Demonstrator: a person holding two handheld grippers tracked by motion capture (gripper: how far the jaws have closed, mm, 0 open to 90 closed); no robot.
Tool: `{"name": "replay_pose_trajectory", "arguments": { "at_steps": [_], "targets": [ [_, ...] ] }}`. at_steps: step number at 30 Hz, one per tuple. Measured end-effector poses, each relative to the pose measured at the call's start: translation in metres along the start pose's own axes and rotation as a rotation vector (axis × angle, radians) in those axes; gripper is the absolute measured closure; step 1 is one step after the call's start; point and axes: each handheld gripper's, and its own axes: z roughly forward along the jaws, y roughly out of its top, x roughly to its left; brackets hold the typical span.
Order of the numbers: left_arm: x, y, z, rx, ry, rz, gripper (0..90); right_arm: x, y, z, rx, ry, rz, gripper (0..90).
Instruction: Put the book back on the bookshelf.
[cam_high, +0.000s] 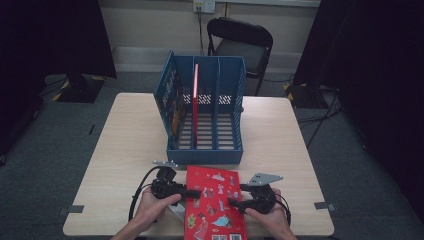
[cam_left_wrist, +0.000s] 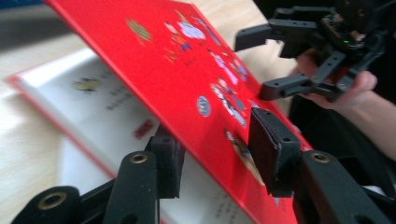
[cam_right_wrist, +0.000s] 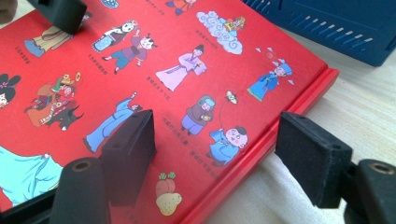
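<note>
Left gripper (cam_left_wrist: 215, 149) clamped on lifted red book cover (cam_left_wrist: 187, 74), one jaw under it, one on top, white page (cam_left_wrist: 84, 107) below cover, right gripper (cam_left_wrist: 280, 60) beyond cover's far edge, jaws apart, held in hand (cam_left_wrist: 345, 88), wooden table (cam_left_wrist: 18, 140) beneath.

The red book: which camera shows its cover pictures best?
The right gripper view: the red book shows sharp figures and captions there. The high view has the whole cover, small. The left gripper view sees it tilted and blurred, edge between the left tongs.
</note>
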Motion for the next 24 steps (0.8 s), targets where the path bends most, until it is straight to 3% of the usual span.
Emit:
{"name": "replay_pose_trajectory", "arguments": {
  "at_steps": [2,3,7,10,14,20,21,24],
  "targets": [
    [-0.001,0.001,0.006,0.022,-0.025,0.003,58.1,0.000,0.000,0.000,-0.004,0.003,0.002,28.0],
    [-0.003,0.000,0.010,0.028,-0.016,0.011,57.2,0.000,0.000,0.000,-0.004,0.003,0.002,28.0],
    [-0.002,0.001,0.013,0.027,-0.040,-0.003,57.8,0.000,0.000,0.000,-0.003,0.002,-0.002,28.1],
    [-0.003,0.000,0.013,0.021,-0.034,0.001,60.0,0.000,0.000,0.000,-0.004,0.005,0.004,28.0],
    [0.001,0.003,0.010,0.004,-0.097,-0.010,66.8,-0.002,0.001,0.000,-0.004,0.003,0.023,23.2],
    [-0.002,0.005,0.007,-0.017,-0.117,0.011,70.4,-0.004,0.001,0.000,-0.011,0.012,0.039,22.3],
    [-0.005,0.008,0.005,-0.013,-0.107,0.030,70.3,-0.004,0.001,0.000,-0.015,0.021,0.044,22.3],
    [-0.005,0.009,0.005,-0.008,-0.109,0.024,70.3,-0.005,0.003,0.000,-0.008,0.027,0.044,21.9]
  ]
}}
